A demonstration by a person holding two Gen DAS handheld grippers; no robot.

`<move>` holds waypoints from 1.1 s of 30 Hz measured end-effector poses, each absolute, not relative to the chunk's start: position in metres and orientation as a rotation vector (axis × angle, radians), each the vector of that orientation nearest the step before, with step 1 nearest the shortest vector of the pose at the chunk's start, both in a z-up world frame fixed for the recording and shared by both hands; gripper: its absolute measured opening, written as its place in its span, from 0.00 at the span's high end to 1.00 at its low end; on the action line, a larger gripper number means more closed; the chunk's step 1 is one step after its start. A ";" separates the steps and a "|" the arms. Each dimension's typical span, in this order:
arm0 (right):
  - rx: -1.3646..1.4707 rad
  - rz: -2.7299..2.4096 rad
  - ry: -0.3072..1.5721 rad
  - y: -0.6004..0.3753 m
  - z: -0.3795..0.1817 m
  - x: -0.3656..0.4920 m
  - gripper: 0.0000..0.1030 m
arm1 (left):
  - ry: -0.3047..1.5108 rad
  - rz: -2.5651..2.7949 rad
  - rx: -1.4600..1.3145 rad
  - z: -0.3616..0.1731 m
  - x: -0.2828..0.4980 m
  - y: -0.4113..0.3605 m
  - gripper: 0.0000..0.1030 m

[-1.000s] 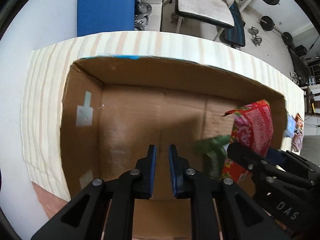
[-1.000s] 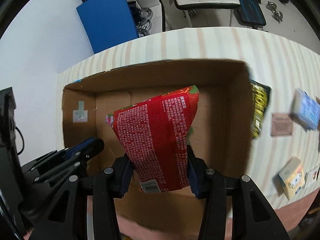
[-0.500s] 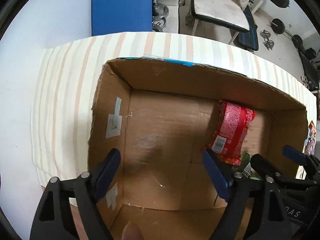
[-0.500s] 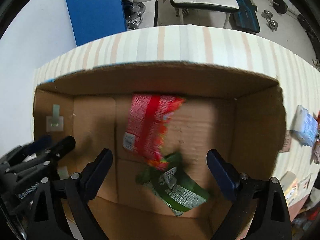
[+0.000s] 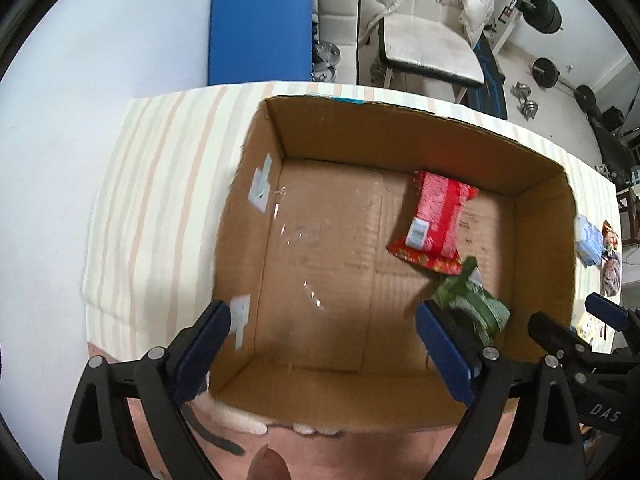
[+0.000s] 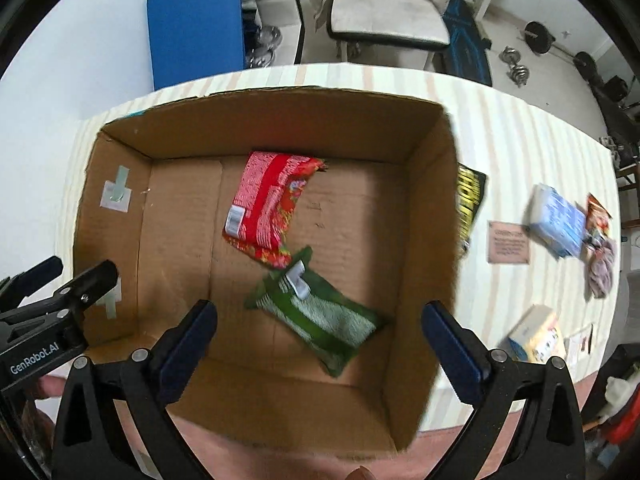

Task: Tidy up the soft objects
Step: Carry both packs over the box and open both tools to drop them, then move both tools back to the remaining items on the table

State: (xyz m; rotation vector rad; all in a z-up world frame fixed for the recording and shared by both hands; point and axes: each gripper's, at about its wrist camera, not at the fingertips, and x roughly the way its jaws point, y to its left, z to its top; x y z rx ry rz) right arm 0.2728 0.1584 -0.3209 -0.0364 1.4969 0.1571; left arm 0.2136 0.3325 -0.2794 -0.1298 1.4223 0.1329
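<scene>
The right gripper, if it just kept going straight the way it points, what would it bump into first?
Most likely the green packet lying on the floor of the cardboard box; it sits between the open jaws of the right gripper. Depth is hard to judge here.

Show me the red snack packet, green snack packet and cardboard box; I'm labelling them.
red snack packet (image 6: 266, 204), right wrist view, middle of its printed back
green snack packet (image 6: 320, 316), right wrist view, centre panel
cardboard box (image 6: 280, 126), right wrist view, far inner wall
</scene>
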 end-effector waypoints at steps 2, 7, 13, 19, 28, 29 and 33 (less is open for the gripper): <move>-0.032 0.175 1.479 0.154 -0.310 0.258 0.00 | 1.406 0.133 -0.131 -0.270 0.202 0.330 0.08; -0.038 0.238 1.446 0.148 -0.286 0.227 0.00 | 1.370 0.151 -0.135 -0.243 0.174 0.319 0.08; 0.038 0.304 1.408 0.130 -0.260 0.212 0.00 | 1.318 0.184 -0.155 -0.211 0.163 0.295 0.08; 0.047 0.297 1.232 0.074 -0.219 0.213 0.00 | 1.268 0.127 -0.089 -0.177 0.180 0.229 0.08; 0.077 0.120 1.332 -0.081 -0.234 0.241 0.00 | 1.305 -0.029 0.109 -0.194 0.236 0.093 0.08; 0.038 0.099 1.357 -0.095 -0.245 0.242 0.00 | 1.331 -0.028 0.148 -0.206 0.245 0.077 0.08; -0.088 0.096 1.512 -0.128 -0.310 0.243 0.01 | 1.408 -0.044 0.265 -0.251 0.264 0.033 0.08</move>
